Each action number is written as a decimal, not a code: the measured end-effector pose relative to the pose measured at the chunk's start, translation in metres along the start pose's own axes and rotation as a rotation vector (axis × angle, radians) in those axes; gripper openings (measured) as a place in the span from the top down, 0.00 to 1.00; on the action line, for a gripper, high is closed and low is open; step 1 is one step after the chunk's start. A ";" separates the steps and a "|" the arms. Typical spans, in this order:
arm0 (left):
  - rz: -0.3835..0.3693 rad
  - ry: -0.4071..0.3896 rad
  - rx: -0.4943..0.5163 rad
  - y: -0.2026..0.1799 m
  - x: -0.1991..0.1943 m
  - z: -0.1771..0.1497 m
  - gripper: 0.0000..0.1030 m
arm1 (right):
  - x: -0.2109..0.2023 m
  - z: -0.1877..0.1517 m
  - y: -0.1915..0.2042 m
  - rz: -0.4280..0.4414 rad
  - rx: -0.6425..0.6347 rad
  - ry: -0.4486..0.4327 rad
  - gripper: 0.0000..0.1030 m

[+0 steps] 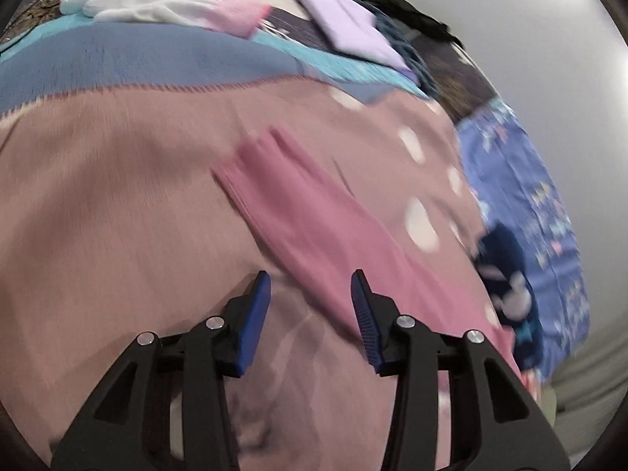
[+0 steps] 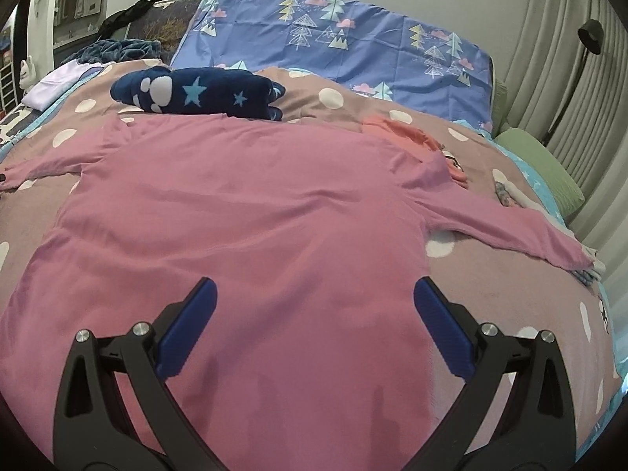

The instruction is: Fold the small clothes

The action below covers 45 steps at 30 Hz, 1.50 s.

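A pink long-sleeved shirt (image 2: 255, 204) lies spread flat on the bed, sleeves out to both sides. In the left wrist view one of its sleeves (image 1: 306, 212) runs diagonally across the dotted blanket. My left gripper (image 1: 310, 276) hovers over the inner end of that sleeve, open, its blue pads apart with cloth below them but nothing pinched. My right gripper (image 2: 314, 284) stands wide open above the lower middle of the shirt's body, with nothing held. The left view is blurred.
A navy star-print garment (image 2: 196, 92) and an orange one (image 2: 412, 135) lie beyond the shirt. A blue tree-print pillow (image 2: 353, 43) and a green cushion (image 2: 549, 172) sit at the bed's far side. A folded lilac cloth (image 1: 345, 23) and white socks (image 1: 137, 4) lie farther off.
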<state>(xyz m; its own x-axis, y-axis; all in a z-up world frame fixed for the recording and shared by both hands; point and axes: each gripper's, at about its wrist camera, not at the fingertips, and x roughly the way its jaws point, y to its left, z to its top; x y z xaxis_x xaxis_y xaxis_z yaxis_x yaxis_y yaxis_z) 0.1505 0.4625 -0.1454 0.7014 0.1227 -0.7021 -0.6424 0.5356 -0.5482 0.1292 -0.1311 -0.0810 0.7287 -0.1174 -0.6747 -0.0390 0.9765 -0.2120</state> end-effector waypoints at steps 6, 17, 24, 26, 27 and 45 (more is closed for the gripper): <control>0.066 -0.052 0.048 -0.010 0.017 0.017 0.86 | 0.016 0.008 0.006 -0.005 -0.016 0.012 0.02; -0.319 -0.056 0.423 -0.180 -0.056 -0.053 0.97 | 0.017 0.008 -0.012 -0.004 0.015 -0.012 0.02; -0.599 0.182 0.773 -0.297 -0.073 -0.235 0.97 | 0.017 -0.009 -0.049 -0.036 0.097 0.007 0.02; -0.596 0.243 0.843 -0.307 -0.061 -0.274 0.96 | 0.018 -0.015 -0.063 -0.040 0.126 0.024 0.02; -0.580 0.287 0.878 -0.309 -0.050 -0.296 0.96 | 0.018 -0.017 -0.068 -0.038 0.134 0.028 0.02; -0.573 0.440 0.861 -0.297 -0.005 -0.329 0.72 | 0.102 0.055 -0.053 0.546 0.329 0.247 0.58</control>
<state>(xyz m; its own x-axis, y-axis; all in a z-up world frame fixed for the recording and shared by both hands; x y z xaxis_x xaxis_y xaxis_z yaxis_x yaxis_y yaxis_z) 0.2361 0.0282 -0.1284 0.5453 -0.5414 -0.6399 0.2871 0.8379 -0.4643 0.2435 -0.1850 -0.1001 0.4846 0.4081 -0.7737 -0.1184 0.9069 0.4043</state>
